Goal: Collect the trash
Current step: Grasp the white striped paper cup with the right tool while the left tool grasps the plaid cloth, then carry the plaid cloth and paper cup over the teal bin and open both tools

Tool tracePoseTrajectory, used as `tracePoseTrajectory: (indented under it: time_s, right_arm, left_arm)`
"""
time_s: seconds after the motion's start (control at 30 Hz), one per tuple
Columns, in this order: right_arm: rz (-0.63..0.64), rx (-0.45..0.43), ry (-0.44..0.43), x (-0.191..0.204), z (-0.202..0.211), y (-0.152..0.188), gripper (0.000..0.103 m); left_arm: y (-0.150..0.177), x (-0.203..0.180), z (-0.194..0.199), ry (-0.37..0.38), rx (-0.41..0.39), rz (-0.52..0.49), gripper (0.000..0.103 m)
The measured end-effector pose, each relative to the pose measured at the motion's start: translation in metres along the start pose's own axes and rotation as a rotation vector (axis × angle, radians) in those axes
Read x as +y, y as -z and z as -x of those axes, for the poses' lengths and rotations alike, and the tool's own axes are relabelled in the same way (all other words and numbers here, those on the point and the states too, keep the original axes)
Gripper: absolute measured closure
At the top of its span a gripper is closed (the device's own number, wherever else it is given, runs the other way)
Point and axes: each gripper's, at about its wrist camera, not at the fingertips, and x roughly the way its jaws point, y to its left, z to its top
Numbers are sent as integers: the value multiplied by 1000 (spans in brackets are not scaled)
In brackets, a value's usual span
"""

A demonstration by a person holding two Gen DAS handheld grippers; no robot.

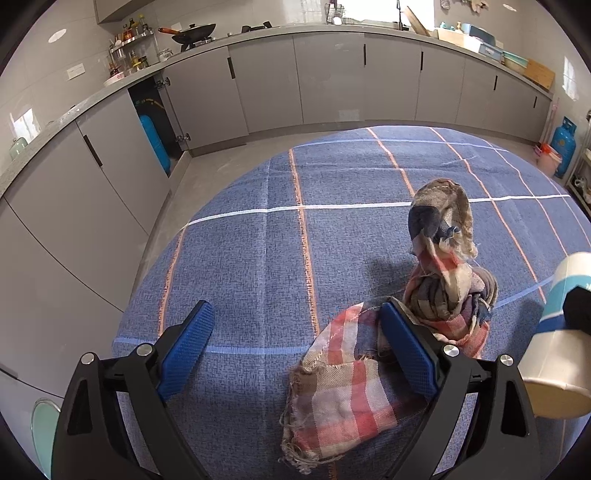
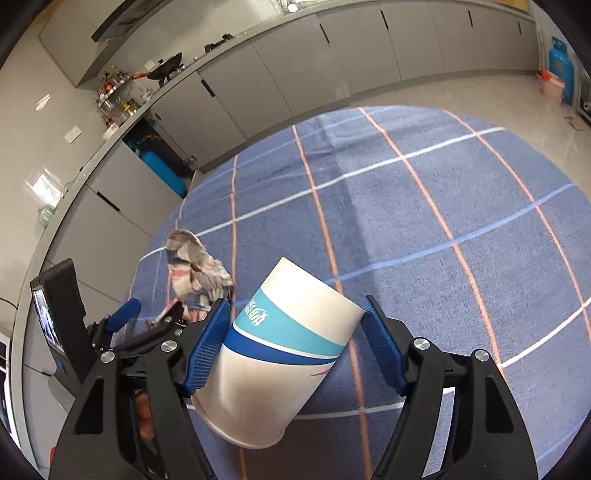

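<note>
A frayed plaid rag [image 1: 332,391] lies on the blue checked tablecloth [image 1: 240,258], its far end twisted upright. My left gripper [image 1: 297,310] stands open over it. Its right finger [image 1: 406,350] sits on the cloth's middle, and the flat end lies between the fingers. A white paper cup [image 2: 280,354] with blue bands hangs tilted in my right gripper [image 2: 295,301], mouth toward the camera. The left pad [image 2: 208,350] presses the cup's side and the right pad's tip meets the base rim. In the left wrist view the cup [image 1: 554,332] shows at the right edge.
The round table's edge [image 1: 155,295] drops to a grey floor on the left. Grey kitchen cabinets [image 1: 332,81] run along the back with a wok [image 1: 194,33] on the counter. Blue gas cylinders [image 1: 563,147] stand by the cabinets. The left gripper [image 2: 151,314] and the rag [image 2: 195,273] appear left of the cup.
</note>
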Motion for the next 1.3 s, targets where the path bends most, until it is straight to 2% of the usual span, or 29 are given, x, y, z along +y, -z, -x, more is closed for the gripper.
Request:
tracePoseTrajectory:
  time_s: [0.2,0.33,0.47,0.6,0.7,0.8,0.9,0.97,1.03,1.13,1.3]
  right_arm:
    - [51,58,-15,-1,-6,7,32]
    - [150,37,4,-2,6,15,32]
    - [130,54,-36,-10,6,18,32]
    - [52,67,-94,-18,4,25,31]
    - [19,58,-121,-23,7,27,30]
    - [-10,57,-147,-28,13,31,30]
    - [4,48,-146,-29,21,39,31]
    - [-6,42,-152,-32,26,43,34]
    - [-11,36,-156,-34,31,45,36]
    - [-5,18,-153,-33,40,47,39]
    - [26,-27,-124,-30,58,55,42]
  left_arm:
    - [5,0,4,15,10,21,14]
    - [7,9,15,99,27,75,14]
    - [8,7,26,160,13,87,14]
    - [2,-13,34,195,-29,39,13]
    - [3,-34,30,207,-22,-13,13]
    - [6,-41,25,236,-3,-19,15]
    - [10,-47,27,281,-8,-48,37]
    - [13,-51,30,329,-11,-78,65]
    - [16,-57,34,341,-13,-107,78]
    - [21,-61,39,335,-3,-110,85]
    - [30,-53,59,326,-17,-76,87]
